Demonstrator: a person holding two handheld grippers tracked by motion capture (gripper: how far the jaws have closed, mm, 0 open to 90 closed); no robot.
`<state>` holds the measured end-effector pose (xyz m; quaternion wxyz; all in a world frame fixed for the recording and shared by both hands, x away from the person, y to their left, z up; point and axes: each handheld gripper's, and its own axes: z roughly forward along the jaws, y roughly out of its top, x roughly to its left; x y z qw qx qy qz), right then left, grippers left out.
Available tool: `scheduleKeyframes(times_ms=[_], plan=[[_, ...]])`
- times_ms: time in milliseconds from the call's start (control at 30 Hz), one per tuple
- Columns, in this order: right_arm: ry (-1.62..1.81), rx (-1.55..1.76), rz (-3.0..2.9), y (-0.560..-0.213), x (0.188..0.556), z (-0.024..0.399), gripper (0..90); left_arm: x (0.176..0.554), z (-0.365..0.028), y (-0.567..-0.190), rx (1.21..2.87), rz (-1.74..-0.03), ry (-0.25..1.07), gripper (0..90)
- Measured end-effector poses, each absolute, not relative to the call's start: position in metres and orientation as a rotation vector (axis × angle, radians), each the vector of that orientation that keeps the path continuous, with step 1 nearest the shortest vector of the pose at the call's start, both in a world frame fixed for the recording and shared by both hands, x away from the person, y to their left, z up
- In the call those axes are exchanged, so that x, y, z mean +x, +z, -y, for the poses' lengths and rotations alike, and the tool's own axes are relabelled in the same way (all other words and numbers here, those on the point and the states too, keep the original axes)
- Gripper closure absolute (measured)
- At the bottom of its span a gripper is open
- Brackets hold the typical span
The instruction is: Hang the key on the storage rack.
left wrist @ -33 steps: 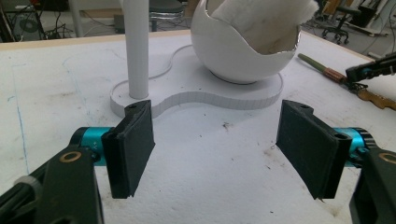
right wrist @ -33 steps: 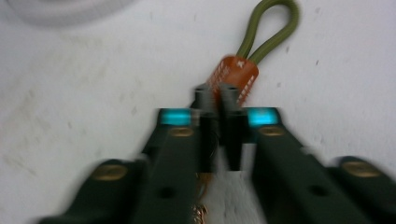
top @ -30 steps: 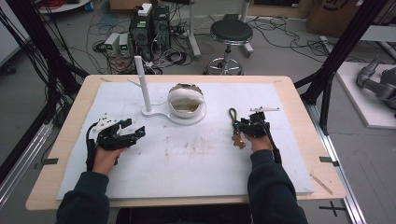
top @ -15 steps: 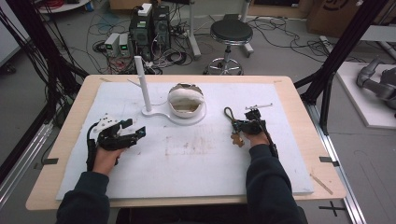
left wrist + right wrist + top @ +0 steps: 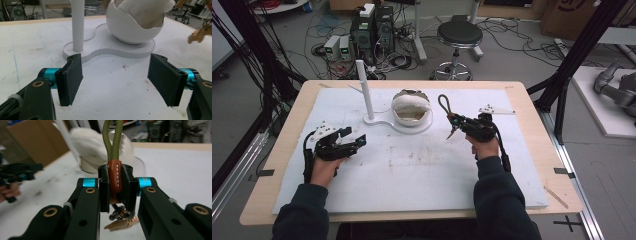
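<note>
A keychain with an olive cord loop (image 5: 111, 142), a brown leather tab (image 5: 115, 176) and a copper charm (image 5: 121, 223) hangs in my right gripper (image 5: 117, 187). Its jaws have just been closing and now pinch the leather tab. In the high view the right gripper (image 5: 459, 122) hovers above the mat, right of the white egg-shaped bowl (image 5: 411, 107), with the keychain (image 5: 444, 104) sticking out toward it. The bowl, lined with white fluff, shares a flat base with a white pole (image 5: 364, 85). My left gripper (image 5: 356, 142) rests open at the left, its jaws (image 5: 116, 80) wide apart facing the pole (image 5: 78, 25) and bowl (image 5: 132, 27).
A white foam mat (image 5: 422, 175) covers most of the wooden table (image 5: 537, 150). Beyond the far edge stand a stool (image 5: 459, 35), computer boxes (image 5: 372, 27) and tangled cables. Black frame posts (image 5: 572, 60) rise at both sides.
The right gripper has shut on the keychain, lifted it off the mat and carried it a little toward the bowl. The left gripper has stayed put.
</note>
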<state>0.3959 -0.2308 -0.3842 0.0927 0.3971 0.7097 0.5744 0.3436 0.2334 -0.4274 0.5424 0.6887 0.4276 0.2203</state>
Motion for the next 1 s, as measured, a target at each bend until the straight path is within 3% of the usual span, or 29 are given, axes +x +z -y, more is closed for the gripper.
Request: scheduleKeyframes(times_ms=[700, 1000], plan=[[1.665, 0.79, -2.247, -0.324, 0.423, 0.086, 79.3, 0.343, -0.252, -0.426, 1.585, -1.061, 0.554, 29.8], [1.66, 0.69, -2.29, -0.318, 0.429, 0.039, 79.3, 0.343, -0.254, -0.426, 1.582, -1.061, 0.553, 29.8]])
